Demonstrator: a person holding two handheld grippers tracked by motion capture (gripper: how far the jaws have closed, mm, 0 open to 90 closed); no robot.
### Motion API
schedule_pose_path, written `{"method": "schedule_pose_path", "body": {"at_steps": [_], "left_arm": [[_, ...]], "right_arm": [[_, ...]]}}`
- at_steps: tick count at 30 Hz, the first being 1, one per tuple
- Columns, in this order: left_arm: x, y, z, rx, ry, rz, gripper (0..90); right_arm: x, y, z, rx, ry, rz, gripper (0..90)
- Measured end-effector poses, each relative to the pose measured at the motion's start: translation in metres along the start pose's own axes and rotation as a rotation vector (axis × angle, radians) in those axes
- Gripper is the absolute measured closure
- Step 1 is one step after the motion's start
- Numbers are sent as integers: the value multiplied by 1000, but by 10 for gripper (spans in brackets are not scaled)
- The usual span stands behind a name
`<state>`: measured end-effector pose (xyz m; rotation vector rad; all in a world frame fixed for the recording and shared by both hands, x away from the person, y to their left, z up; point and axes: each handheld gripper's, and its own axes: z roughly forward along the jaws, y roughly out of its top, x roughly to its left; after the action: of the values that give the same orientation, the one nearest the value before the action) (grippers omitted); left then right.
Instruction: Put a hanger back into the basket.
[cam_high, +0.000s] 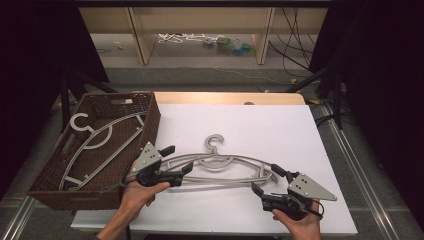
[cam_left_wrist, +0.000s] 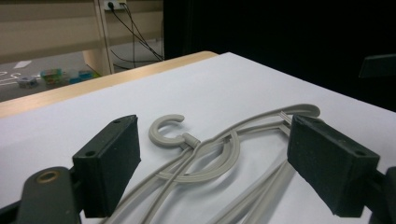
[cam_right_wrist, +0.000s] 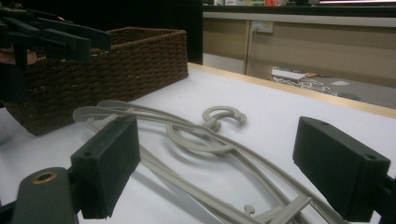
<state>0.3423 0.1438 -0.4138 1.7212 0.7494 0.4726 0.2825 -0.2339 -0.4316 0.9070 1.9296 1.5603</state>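
Grey hanger (cam_high: 220, 167), unmarked, between open left gripper (cam_high: 176, 163), right gripper (cam_high: 267, 179)

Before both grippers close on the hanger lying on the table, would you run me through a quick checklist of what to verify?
1. Left gripper open, jaws straddling the hanger end: ok.
2. Right gripper open at the other end: ok.
3. Hanger flat on the white table, untouched: ok.
4. Hook free of obstructions: ok.
5. Basket beside the left gripper, one hanger inside, room left: ok.
6. Cables clear of jaws: cannot tell.
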Motion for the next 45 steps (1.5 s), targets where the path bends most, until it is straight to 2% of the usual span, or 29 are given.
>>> {"method": "schedule_pose_path", "body": {"at_steps": [3, 7, 8, 9, 10, 11, 14, 15, 16, 18, 20, 21, 24, 25, 27, 30, 34, 36, 37, 39, 42, 45], "left_arm": [[-1, -2, 10, 70, -14, 9, 164], [-1, -6, 24, 161, -24, 65, 171], [-1, -6, 28, 193, -27, 68, 180], [-1, -5, 31, 204, -28, 68, 203], [0, -5, 33, 206, -18, 84, 203], [2, -3, 36, 225, 6, 123, 222], [6, -2, 44, 297, 0, 125, 207], [8, 0, 46, 331, 8, 149, 222], [9, -1, 50, 337, 18, 173, 230], [10, -1, 55, 383, 18, 188, 237], [15, -2, 61, 455, 25, 217, 241], [16, -3, 64, 475, 31, 219, 242], [16, -7, 75, 508, 38, 216, 249], [14, -9, 79, 520, 38, 190, 256], [15, -9, 83, 558, 44, 222, 284], [18, -9, 89, 593, 49, 234, 339], [23, -13, 97, 665, 54, 253, 385], [24, -15, 100, 676, 48, 251, 412], [25, -17, 103, 680, 50, 238, 416], [27, -18, 106, 696, 44, 243, 448], [29, -17, 110, 721, 19, 236, 474], [29, -18, 112, 734, 5, 222, 527]], "right_arm": [[0, 1, 0, -10, -9, 5, 158], [0, 0, 1, -8, -7, -7, 158], [1, 0, 0, 8, -4, 5, 158], [2, 0, 2, -3, 3, 14, 158], [2, 0, 2, -3, 3, 14, 158], [2, 1, 1, -1, -3, 1, 160], [3, 2, 1, 11, -5, 2, 164], [4, 2, 2, 7, -11, -5, 164], [4, 2, 3, 4, -4, -2, 164], [4, 1, 2, 13, -10, -9, 164], [4, 2, 2, 13, 0, -2, 164], [3, 2, 1, 18, -12, -8, 164], [2, 2, 1, 20, -7, -5, 164], [2, 2, 1, 12, -3, 0, 164], [2, 2, 1, 17, -10, -7, 165], [2, 1, 2, 19, -5, -7, 165], [2, 2, 2, 22, -3, -11, 168], [2, 2, 2, 18, -6, -10, 169], [2, 2, 1, 24, -12, -10, 169], [3, 2, 1, 35, -10, -15, 172], [2, 1, 2, 14, -5, -8, 172], [3, 2, 2, 35, -8, -14, 172]]}}
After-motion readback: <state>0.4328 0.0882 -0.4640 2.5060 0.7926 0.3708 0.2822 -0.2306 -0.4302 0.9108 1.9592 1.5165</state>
